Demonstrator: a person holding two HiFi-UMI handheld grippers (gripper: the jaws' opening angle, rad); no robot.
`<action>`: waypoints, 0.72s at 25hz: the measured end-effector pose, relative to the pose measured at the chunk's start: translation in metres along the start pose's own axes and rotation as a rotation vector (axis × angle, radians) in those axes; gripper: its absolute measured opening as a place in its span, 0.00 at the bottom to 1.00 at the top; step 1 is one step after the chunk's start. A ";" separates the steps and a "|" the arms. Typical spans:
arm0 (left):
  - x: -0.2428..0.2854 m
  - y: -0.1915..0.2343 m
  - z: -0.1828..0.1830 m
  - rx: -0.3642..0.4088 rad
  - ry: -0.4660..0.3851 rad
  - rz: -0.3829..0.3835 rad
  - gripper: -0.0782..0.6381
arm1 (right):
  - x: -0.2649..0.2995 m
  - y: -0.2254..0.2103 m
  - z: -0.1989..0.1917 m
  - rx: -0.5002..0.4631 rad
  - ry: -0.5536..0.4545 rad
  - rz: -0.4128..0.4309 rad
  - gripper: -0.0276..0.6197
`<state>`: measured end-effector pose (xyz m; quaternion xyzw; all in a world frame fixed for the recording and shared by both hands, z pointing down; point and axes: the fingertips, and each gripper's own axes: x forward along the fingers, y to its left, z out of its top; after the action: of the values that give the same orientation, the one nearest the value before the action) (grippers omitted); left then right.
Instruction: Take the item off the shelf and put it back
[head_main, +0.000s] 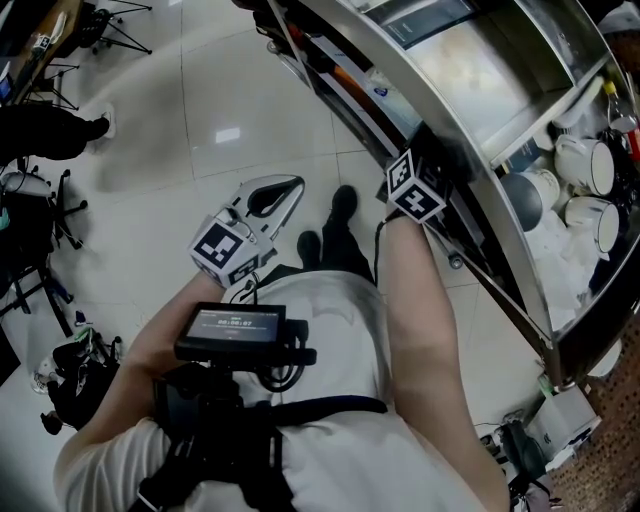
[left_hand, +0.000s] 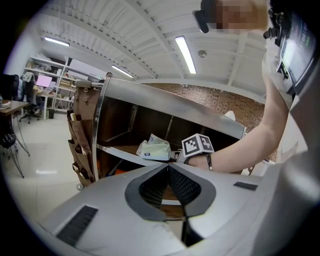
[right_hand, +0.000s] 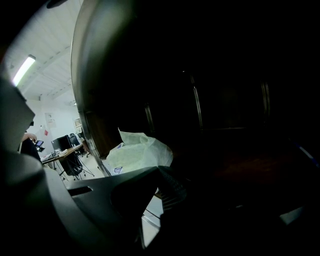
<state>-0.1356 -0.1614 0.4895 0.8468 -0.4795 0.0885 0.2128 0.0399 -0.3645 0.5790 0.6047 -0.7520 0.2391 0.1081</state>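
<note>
A pale green-and-white plastic packet (left_hand: 155, 148) lies at the front of a dark shelf (left_hand: 120, 152) in a steel-topped cart. My right gripper (right_hand: 159, 169) reaches into that shelf. Its jaws are closed, and the packet's (right_hand: 137, 152) lower corner runs into their tips. In the head view only the right gripper's marker cube (head_main: 415, 188) shows, the jaws being hidden under the cart's top. My left gripper (head_main: 290, 185) hangs over the floor in front of the cart, away from the shelf. Its jaws (left_hand: 168, 166) are shut and hold nothing.
The cart's steel top (head_main: 480, 70) curves across the upper right. White mugs (head_main: 585, 165) stand on a rack beside it. Brown fabric pockets (left_hand: 80, 145) hang on the cart's end. Desks and chairs (left_hand: 30, 100) stand far off, and gear bags (head_main: 75, 375) lie on the floor at left.
</note>
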 end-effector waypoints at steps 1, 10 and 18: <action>0.000 0.000 0.001 0.001 -0.001 -0.001 0.13 | -0.001 0.000 0.000 -0.003 0.000 0.002 0.05; -0.005 0.001 0.001 0.006 -0.007 0.006 0.13 | -0.010 0.007 0.002 -0.033 -0.013 0.031 0.05; -0.010 -0.009 0.002 0.017 -0.008 0.001 0.13 | -0.026 0.009 0.008 -0.053 -0.043 0.077 0.05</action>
<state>-0.1335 -0.1511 0.4815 0.8487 -0.4799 0.0893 0.2035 0.0385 -0.3449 0.5588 0.5774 -0.7828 0.2100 0.0986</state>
